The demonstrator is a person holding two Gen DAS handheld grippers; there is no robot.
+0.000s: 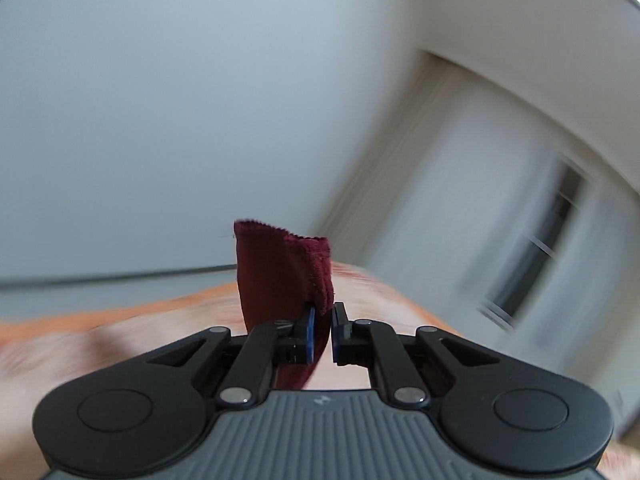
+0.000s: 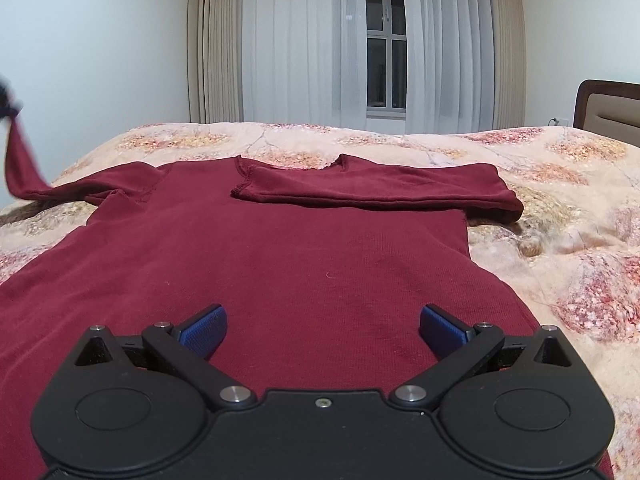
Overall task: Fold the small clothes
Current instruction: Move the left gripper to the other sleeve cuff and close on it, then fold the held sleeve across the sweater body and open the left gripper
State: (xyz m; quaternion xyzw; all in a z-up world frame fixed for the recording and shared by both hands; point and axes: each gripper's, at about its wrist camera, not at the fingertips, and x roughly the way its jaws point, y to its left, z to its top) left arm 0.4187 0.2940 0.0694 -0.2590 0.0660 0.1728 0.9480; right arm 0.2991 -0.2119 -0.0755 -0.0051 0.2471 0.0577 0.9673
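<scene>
A dark red long-sleeved top [image 2: 260,256] lies flat on the bed. Its right sleeve [image 2: 380,190] is folded across the chest. Its left sleeve [image 2: 24,164] is lifted off the bed at the far left. My left gripper [image 1: 322,320] is shut on the cuff of that sleeve [image 1: 280,272] and holds it up in the air; the left wrist view is blurred. My right gripper [image 2: 322,324] is open and empty, low over the lower part of the top.
The bed has a floral beige and pink bedspread [image 2: 560,248]. A headboard [image 2: 608,104] stands at the right. Curtains and a window [image 2: 384,44] are behind the bed, a white wall [image 2: 100,40] to the left.
</scene>
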